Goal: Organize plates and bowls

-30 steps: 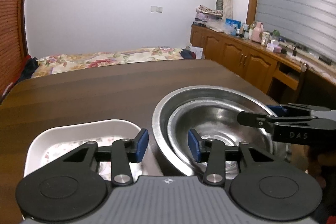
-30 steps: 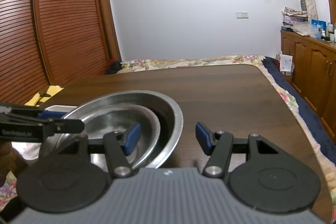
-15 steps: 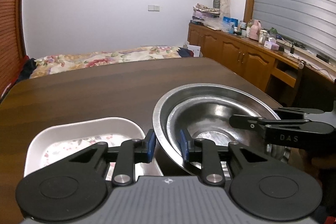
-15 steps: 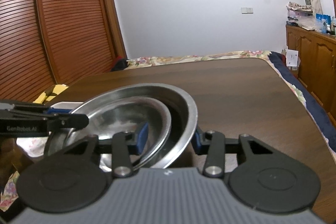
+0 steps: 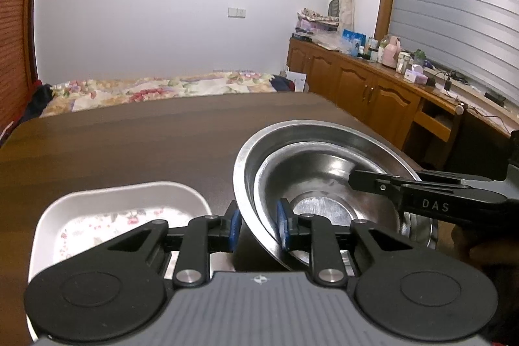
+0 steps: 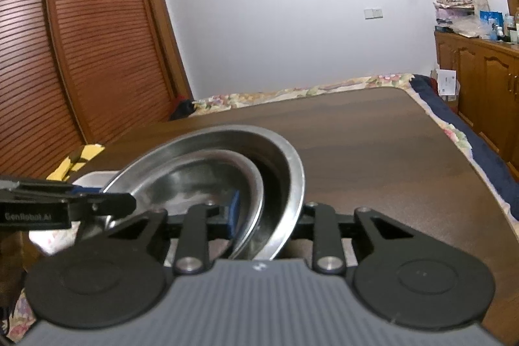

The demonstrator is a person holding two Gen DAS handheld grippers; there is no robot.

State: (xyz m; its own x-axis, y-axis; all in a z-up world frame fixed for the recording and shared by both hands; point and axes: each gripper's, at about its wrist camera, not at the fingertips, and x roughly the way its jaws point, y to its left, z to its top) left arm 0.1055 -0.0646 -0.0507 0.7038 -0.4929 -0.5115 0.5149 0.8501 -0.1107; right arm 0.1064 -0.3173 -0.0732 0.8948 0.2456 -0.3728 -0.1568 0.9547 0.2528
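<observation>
Dark wood tabletop (image 5: pixel 129 145) fills the foreground in both wrist views, in a bedroom with a white wall. Nearest the left camera, the left gripper (image 5: pixel 258 227) straddles the near-left rim of the nested steel bowls: its two blue pads sit one outside and one inside the wall and press on it, so both bowl rims are pinched between them. The right gripper (image 6: pixel 269 213) does the same at the opposite rim; its inner blue pad shows against the small bowl's inside, the other finger is hidden behind the big bowl's wall, and its jaws are closing with both rims between them. The small bowl (image 5: pixel 327 184) lies inside the big bowl (image 5: pixel 253 158), shifted toward the right gripper's side. The pair looks tilted, though whether it has left the table cannot be told. Just left of the bowls, a white dish (image 5: pixel 123 203) with a floral print rests on the table. Beyond the table lie a floral bedspread (image 5: pixel 155 88), wooden cabinets (image 5: pixel 366 89) and a louvred wardrobe (image 6: pixel 74 54).
</observation>
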